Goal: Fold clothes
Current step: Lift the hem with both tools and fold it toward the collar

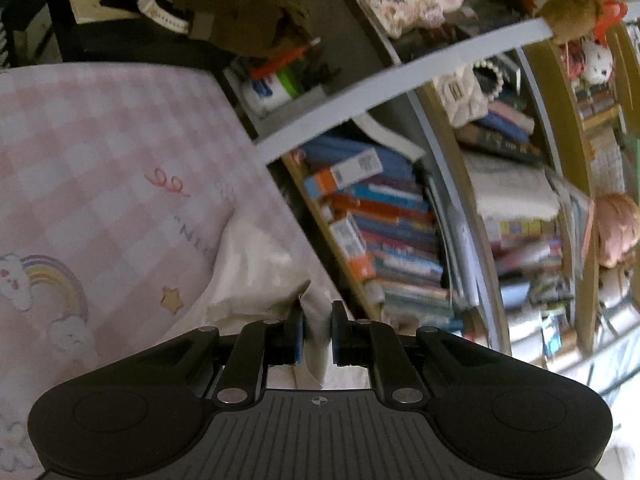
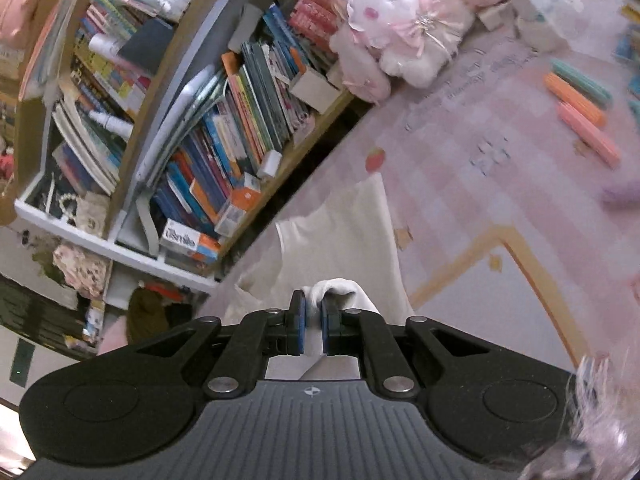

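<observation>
A white garment [image 1: 256, 272] lies on a pink checked sheet [image 1: 100, 160] near the bed's edge. In the left wrist view my left gripper [image 1: 317, 312] is shut on a pinched fold of this white cloth, which rises between the blue pads and hangs back toward the camera. In the right wrist view the same white garment [image 2: 340, 232] spreads flat ahead on the pink sheet [image 2: 500, 152]. My right gripper [image 2: 314, 306] is shut on a bunched edge of the cloth that curls over the right pad. Both views are motion-blurred.
A crowded bookshelf [image 1: 392, 232] stands right beside the bed edge, also filling the left of the right wrist view as a bookshelf [image 2: 208, 136]. A pink plush toy [image 2: 404, 28] sits at the bed's far end. Coloured pens [image 2: 580, 108] lie on the sheet at right.
</observation>
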Tool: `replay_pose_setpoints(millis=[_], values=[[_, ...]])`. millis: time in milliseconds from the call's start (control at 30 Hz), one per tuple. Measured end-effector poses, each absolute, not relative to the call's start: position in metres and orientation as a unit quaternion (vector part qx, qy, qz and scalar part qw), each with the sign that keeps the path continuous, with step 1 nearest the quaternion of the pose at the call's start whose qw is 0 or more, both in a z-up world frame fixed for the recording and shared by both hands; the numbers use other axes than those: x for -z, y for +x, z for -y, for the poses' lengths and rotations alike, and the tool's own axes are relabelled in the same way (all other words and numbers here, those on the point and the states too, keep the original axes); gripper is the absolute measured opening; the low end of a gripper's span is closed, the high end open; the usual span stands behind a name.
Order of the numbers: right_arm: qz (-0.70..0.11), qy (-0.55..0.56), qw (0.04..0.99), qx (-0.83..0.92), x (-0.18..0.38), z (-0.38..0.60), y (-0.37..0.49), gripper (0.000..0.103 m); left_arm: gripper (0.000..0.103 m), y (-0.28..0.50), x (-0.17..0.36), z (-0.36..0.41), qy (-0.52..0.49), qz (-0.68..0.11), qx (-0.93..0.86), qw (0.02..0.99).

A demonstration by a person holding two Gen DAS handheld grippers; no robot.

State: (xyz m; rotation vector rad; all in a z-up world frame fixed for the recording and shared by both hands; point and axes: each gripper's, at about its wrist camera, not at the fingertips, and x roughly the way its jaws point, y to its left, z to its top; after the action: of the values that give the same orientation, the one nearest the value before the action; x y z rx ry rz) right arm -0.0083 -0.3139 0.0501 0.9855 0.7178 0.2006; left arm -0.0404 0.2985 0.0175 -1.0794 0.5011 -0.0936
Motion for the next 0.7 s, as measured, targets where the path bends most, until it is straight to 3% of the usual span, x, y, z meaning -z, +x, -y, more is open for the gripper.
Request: replay_pose_setpoints(millis=[533,700], values=[[-0.295,0.541,0.786,-0.053,-0.031,0.319,0.068,0.007,0.011,0.078,-0.005,-0.313,-0.525,-0.256,0.041,0.811],[-0.321,0.537,0.779,0.017,-0.001,0.315,0.103,0.007,0.011,0.130,0.025,-0.309,-0.495,-0.321,0.014,0.807]])
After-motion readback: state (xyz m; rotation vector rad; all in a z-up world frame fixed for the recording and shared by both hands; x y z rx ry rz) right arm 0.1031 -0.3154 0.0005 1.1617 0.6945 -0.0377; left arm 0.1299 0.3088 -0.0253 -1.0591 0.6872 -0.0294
